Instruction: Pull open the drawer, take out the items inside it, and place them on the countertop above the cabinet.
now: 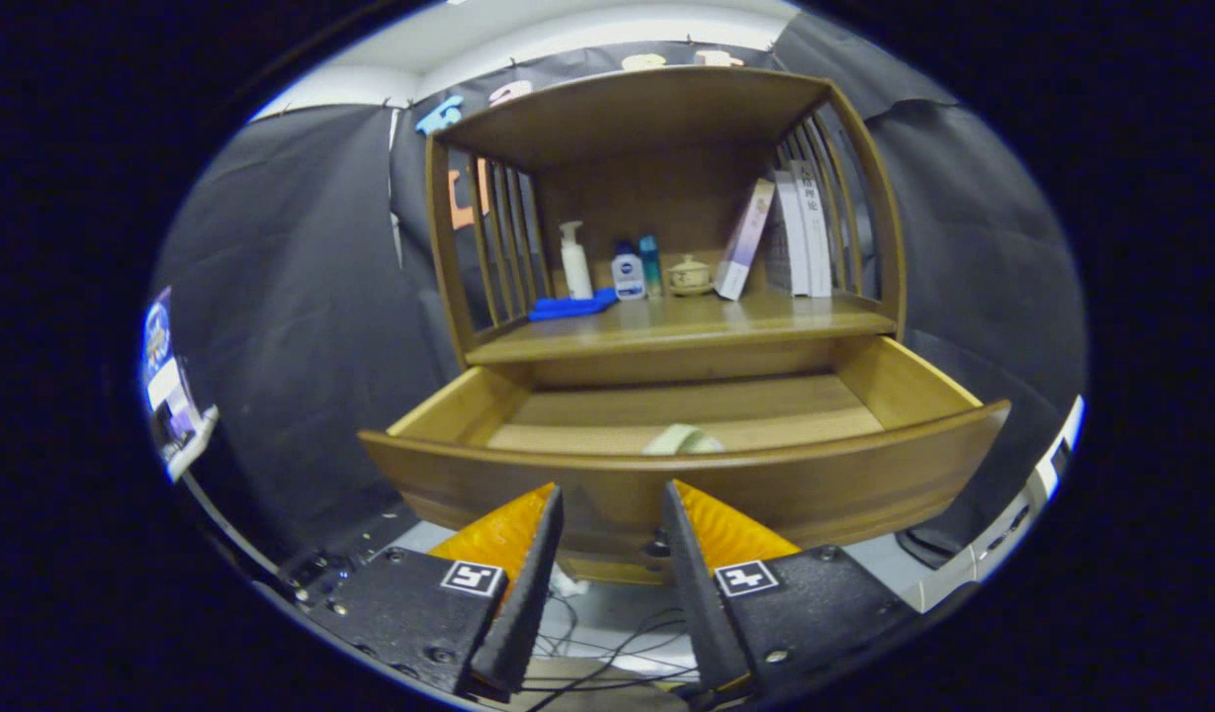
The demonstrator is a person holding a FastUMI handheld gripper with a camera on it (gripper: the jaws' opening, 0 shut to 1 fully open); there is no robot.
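Drawer (686, 475) of curved brown wood stands pulled open, so the spread, empty-handed fingers (609, 499) just before its front must next reach over for the pale roll (682, 441) inside.

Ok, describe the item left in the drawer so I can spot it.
Find the wooden cabinet and its pulled-open drawer, just beyond the open gripper. Inside, behind the front panel, lies a pale roll-shaped item, partly hidden. It is the drawer's one visible item.

Gripper (612, 489): square markers, visible screws
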